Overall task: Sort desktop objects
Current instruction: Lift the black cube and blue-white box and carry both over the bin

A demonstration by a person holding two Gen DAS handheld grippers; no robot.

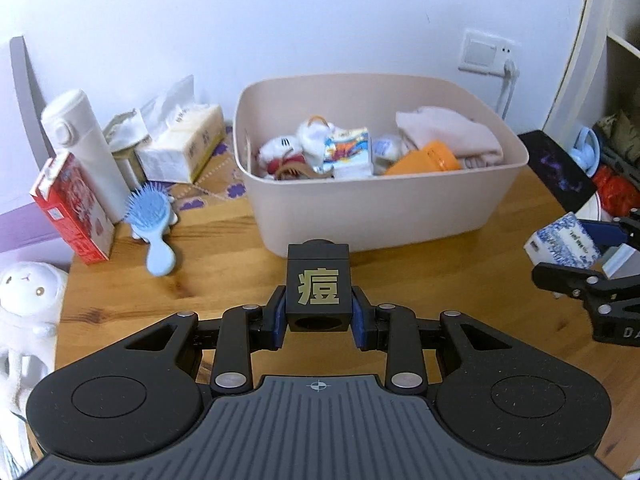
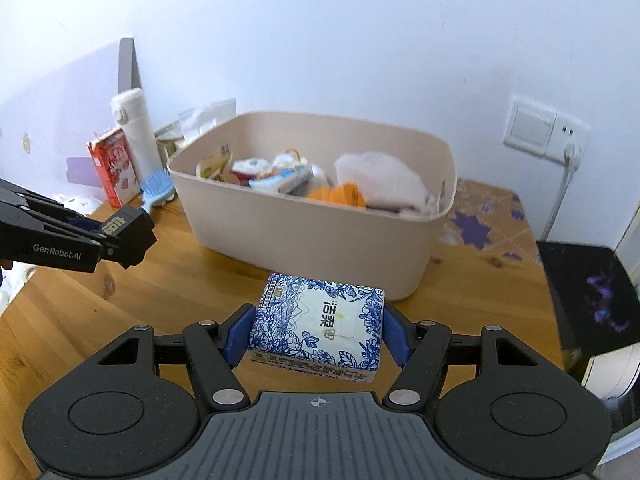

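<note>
Both tools are matte black plastic: the left gripper (image 1: pixel 318 320) and the right gripper (image 2: pixel 316 334) have blue pads, silver round screw heads and ribbed grey bases with a small crosshair mark. White "GenRobot.AI" lettering runs along the left one's side

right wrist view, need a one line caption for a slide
Right gripper holds a blue-floral tissue pack before the beige bin.

Black block w/ gold sign (image 1: pixel 318 288) held up by left gripper (image 1: pixel 319 320), blue-flower tissue pack (image 2: pixel 318 326) held by right gripper (image 2: pixel 318 334), pink bin (image 1: pixel 376 216) full of stuff behind
</note>
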